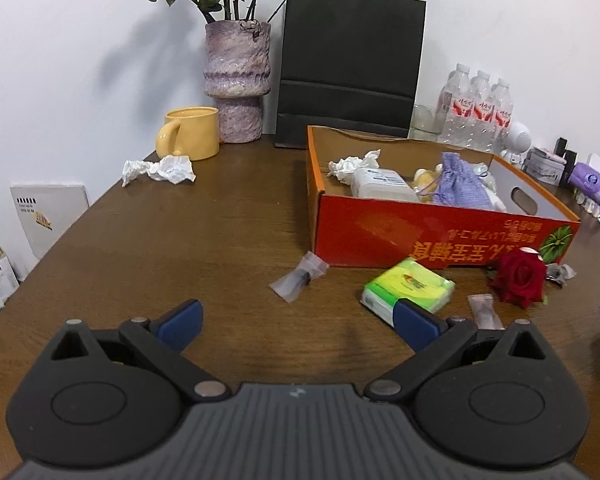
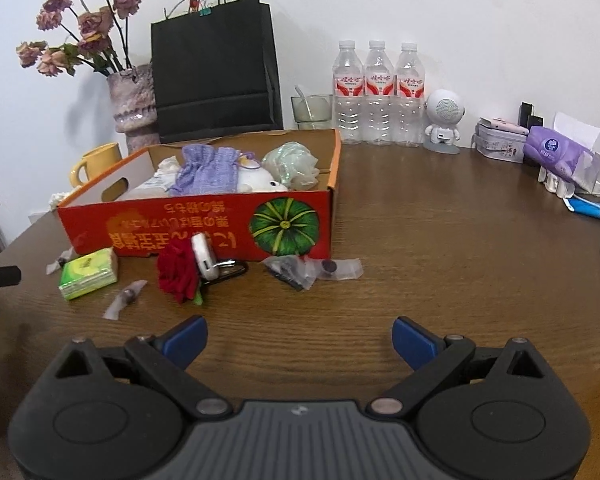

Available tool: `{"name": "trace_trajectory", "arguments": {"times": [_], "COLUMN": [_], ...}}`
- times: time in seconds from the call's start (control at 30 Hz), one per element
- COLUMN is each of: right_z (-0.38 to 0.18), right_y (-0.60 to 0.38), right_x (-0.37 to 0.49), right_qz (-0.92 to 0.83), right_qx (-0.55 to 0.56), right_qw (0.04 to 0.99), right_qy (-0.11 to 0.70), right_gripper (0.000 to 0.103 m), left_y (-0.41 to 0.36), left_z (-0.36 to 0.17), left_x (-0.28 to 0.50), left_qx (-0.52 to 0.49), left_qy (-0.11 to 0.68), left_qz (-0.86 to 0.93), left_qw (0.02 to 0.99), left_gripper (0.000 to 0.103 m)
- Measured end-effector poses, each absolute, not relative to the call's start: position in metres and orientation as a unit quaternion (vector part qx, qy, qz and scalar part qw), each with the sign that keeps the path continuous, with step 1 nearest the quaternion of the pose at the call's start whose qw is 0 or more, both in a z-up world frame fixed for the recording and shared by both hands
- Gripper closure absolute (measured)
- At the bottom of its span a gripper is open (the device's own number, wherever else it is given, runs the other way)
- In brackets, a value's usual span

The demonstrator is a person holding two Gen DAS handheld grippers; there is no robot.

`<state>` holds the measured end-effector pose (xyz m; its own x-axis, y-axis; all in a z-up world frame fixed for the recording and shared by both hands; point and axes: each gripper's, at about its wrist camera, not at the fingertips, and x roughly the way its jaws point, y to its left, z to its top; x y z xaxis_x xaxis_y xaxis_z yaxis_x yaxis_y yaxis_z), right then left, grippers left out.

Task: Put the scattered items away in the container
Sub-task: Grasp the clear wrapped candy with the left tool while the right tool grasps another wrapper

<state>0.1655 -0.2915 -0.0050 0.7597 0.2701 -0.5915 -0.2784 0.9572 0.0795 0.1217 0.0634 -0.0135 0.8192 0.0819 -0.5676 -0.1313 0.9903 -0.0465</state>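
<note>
The orange-red cardboard box with a green pumpkin print (image 2: pixel 204 228) sits centre-left in the right wrist view, already holding a lilac knitted pouch (image 2: pixel 208 174) and other bits. Loose in front of it lie a green tissue packet (image 1: pixel 408 288), a red fabric rose (image 1: pixel 520 278) and small clear plastic sachets (image 1: pixel 298 276). A crumpled white tissue (image 1: pixel 160 170) lies upper left. Both the left gripper (image 1: pixel 298 322) and right gripper (image 2: pixel 300 338) hover empty, jaws spread. Likely between picks; next, the left should close on the tissue packet just ahead.
</note>
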Motion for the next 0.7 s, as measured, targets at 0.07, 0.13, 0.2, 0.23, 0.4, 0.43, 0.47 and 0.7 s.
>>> {"name": "trace_trajectory", "arguments": {"times": [0.07,0.13,0.2,0.23,0.4,0.43,0.47,0.7], "right_z": [-0.004,-0.004,-0.004,-0.004,-0.011,-0.012,-0.013,-0.021], "right_y": [-0.293,-0.295,-0.296,-0.295,-0.297,-0.298,-0.298,-0.293], "right_x": [0.174,0.182,0.195,0.201,0.234,0.240,0.245,0.266], "right_qz": [0.138,0.132,0.126,0.125,0.121,0.121,0.120,0.125], "right_qx": [-0.015,-0.026,-0.040,-0.046,-0.037,-0.031,-0.027,-0.021], "right_qw": [0.939,0.941,0.942,0.942,0.937,0.936,0.936,0.932], "right_qy": [0.314,0.311,0.309,0.309,0.325,0.328,0.330,0.341], "right_gripper": [0.004,0.004,0.006,0.008,0.017,0.022,0.024,0.034], "left_y": [0.064,0.067,0.068,0.068,0.070,0.071,0.072,0.071], "left_z": [-0.013,-0.014,-0.016,-0.017,-0.023,-0.025,-0.027,-0.039], "left_x": [0.129,0.139,0.148,0.154,0.177,0.181,0.185,0.202], "left_qx": [-0.032,-0.026,-0.021,-0.016,-0.005,-0.004,-0.002,0.012], "left_qy": [0.296,0.300,0.304,0.305,0.311,0.314,0.319,0.343], "left_qz": [0.059,0.063,0.064,0.067,0.072,0.071,0.068,0.054], "left_qw": [0.953,0.951,0.950,0.950,0.948,0.947,0.945,0.938], "left_gripper": [0.000,0.000,0.000,0.002,0.020,0.024,0.027,0.037]}}
